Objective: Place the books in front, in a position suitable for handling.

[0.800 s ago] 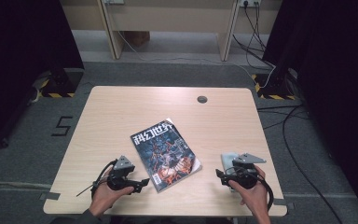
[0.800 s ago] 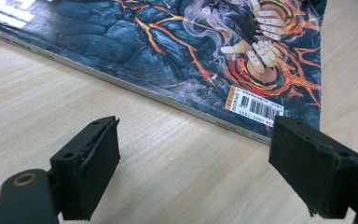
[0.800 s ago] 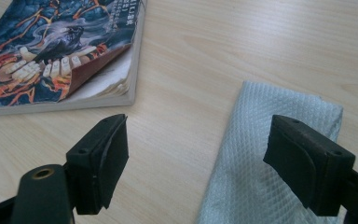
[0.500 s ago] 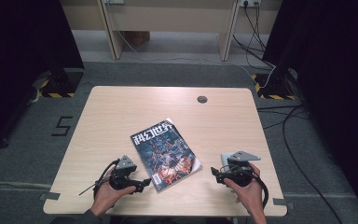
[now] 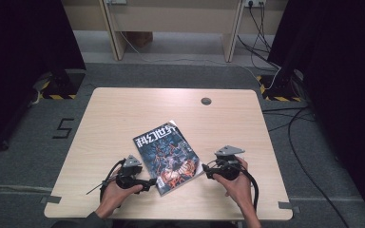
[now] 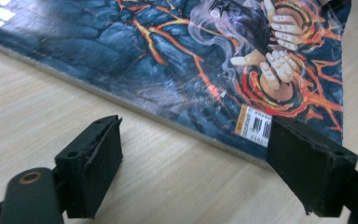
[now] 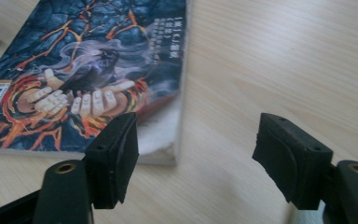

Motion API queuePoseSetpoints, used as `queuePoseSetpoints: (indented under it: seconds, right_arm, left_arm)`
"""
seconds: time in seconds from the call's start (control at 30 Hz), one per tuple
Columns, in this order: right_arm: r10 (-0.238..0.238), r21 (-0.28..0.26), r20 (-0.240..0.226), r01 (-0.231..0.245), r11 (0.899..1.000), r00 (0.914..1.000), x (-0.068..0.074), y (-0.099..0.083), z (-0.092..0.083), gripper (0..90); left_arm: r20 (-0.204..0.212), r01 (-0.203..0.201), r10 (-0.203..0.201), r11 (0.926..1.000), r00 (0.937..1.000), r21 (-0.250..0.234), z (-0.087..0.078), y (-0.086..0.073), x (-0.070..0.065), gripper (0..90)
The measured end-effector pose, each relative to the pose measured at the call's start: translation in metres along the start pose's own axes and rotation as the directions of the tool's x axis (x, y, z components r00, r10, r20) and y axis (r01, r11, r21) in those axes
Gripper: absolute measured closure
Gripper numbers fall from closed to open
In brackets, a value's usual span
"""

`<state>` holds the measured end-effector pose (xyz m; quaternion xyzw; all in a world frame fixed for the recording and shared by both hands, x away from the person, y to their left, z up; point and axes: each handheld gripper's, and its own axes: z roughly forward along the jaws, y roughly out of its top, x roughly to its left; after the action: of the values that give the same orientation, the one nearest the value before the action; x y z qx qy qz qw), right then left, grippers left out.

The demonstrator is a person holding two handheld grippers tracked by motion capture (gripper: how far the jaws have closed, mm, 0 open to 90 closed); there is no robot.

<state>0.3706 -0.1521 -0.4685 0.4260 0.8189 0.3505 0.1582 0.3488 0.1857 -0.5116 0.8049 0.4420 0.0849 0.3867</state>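
left gripper [image 5: 148,184]: black body, grey three-cornered plate on top, thin black cable looping off at lower left of the high view
right gripper [image 5: 206,171]: black body, grey three-cornered plate, thick black cable
jaw pads: matt black blocks, small round holes
sleeve [image 5: 91,221]: dark grey

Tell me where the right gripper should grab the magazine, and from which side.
Probably at the near right corner of the magazine, coming in low from the right gripper's side. The magazine lies flat on the table, so only its edges offer a hold, and that corner's cover already curls up, exposing the pages. Its jaws are open, right beside it.
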Motion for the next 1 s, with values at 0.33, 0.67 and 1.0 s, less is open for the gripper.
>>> queuePoseSetpoints:
  seconds: [0.33, 0.67, 1.0]
  right_arm:
    - [-0.045, 0.085, -0.039, 0.048, 0.995, 0.9982, 0.016, 0.012, 0.039, 38.9]
    - [-0.055, 0.145, -0.057, 0.063, 0.987, 0.9968, 0.022, 0.008, 0.041, 39.2]
    - [0.002, 0.149, -0.157, 0.022, 0.989, 0.9876, 0.029, -0.015, 0.008, 40.0]
  left_arm:
    - [-0.014, -0.063, 0.063, 0.9980, 0.9979, 0.005, 0.012, 0.009, -0.009, 19.5]
    - [-0.026, -0.068, 0.068, 0.9977, 0.9973, 0.005, 0.019, 0.017, -0.007, 20.2]
    - [-0.026, -0.086, 0.086, 0.9963, 0.9960, -0.004, 0.031, 0.028, -0.007, 24.7]
